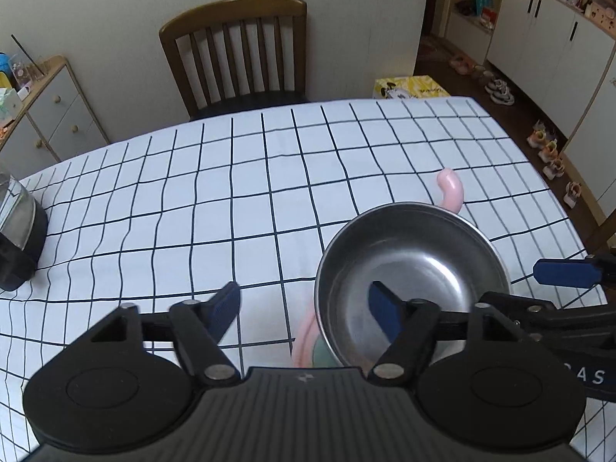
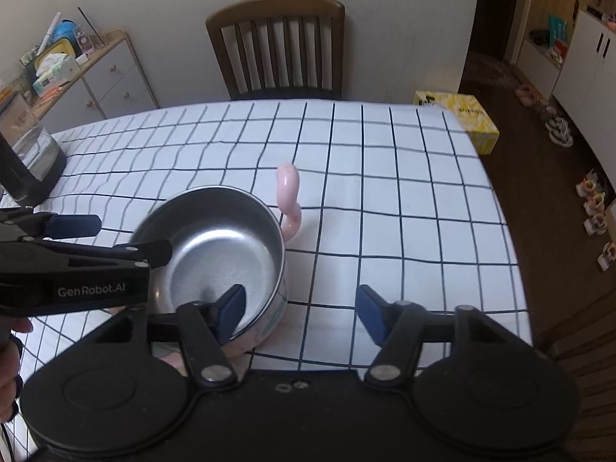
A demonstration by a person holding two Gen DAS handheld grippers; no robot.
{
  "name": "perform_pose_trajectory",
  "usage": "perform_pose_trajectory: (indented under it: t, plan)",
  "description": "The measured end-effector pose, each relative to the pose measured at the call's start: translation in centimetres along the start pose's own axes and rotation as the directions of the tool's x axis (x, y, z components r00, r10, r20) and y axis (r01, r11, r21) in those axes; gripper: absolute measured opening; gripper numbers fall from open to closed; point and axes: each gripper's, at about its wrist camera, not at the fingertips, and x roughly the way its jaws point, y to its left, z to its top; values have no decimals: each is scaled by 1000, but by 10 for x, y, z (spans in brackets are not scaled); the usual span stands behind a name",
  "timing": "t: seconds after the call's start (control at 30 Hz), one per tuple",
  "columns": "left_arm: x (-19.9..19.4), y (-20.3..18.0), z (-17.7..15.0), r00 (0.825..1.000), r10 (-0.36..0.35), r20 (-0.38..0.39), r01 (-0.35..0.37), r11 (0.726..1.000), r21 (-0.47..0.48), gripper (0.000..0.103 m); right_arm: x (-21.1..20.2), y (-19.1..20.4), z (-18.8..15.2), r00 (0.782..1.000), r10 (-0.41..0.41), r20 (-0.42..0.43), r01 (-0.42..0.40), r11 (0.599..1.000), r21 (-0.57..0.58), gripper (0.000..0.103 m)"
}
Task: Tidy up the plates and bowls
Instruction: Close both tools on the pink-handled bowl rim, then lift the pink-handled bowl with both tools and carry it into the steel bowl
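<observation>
A steel-lined bowl point(image 1: 415, 261) point(image 2: 215, 246) with a pink outer shell and a curved pink handle point(image 1: 450, 188) point(image 2: 288, 192) sits on the checked tablecloth point(image 1: 231, 200). My left gripper point(image 1: 304, 296) point(image 2: 134, 238) straddles the bowl's left rim, one blue pad inside and the other outside over the cloth. From the other side, my right gripper point(image 2: 300, 300) point(image 1: 508, 285) straddles the right rim the same way. Both sets of jaws stand wide apart, and no pad presses on the rim.
A wooden chair point(image 1: 238, 54) point(image 2: 277, 46) stands at the table's far edge. A black appliance with a clear jug point(image 1: 19, 238) point(image 2: 34, 158) sits at the left end. A yellow box point(image 2: 462, 115) lies beyond the far right corner. A hand point(image 2: 7, 385) shows at the left.
</observation>
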Motion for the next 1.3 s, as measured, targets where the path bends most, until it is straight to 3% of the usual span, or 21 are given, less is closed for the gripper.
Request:
perform_pose_trajectory:
  t: [0.13, 0.33, 0.57, 0.63, 0.9, 1.3]
  plan:
    - [11, 0, 4, 1000, 11, -13, -11, 1000, -3, 67, 11, -1, 0, 1000, 6, -17, -6, 1000, 16, 50]
    - [23, 3, 9, 998, -21, -56, 19, 999, -37, 36, 18, -1, 3, 999, 34, -27, -33, 999, 34, 37]
    - [26, 1, 9, 997, -44, -70, 41, 998, -49, 19, 20, 5, 6, 999, 36, -33, -35, 999, 34, 23]
    - [28, -3, 11, 997, -33, -71, 31, 999, -41, 19, 19, 8, 5, 998, 47, -31, -46, 999, 29, 15]
    - [21, -6, 11, 998, -24, -54, 22, 999, -40, 8, 20, 15, 6, 1000, 5, -13, -5, 1000, -3, 11]
    - [-13, 6, 15, 1000, 6, 0, -6, 997, -73, 5, 10, 20, 20, 999, 17, 34, -16, 1000, -16, 8]
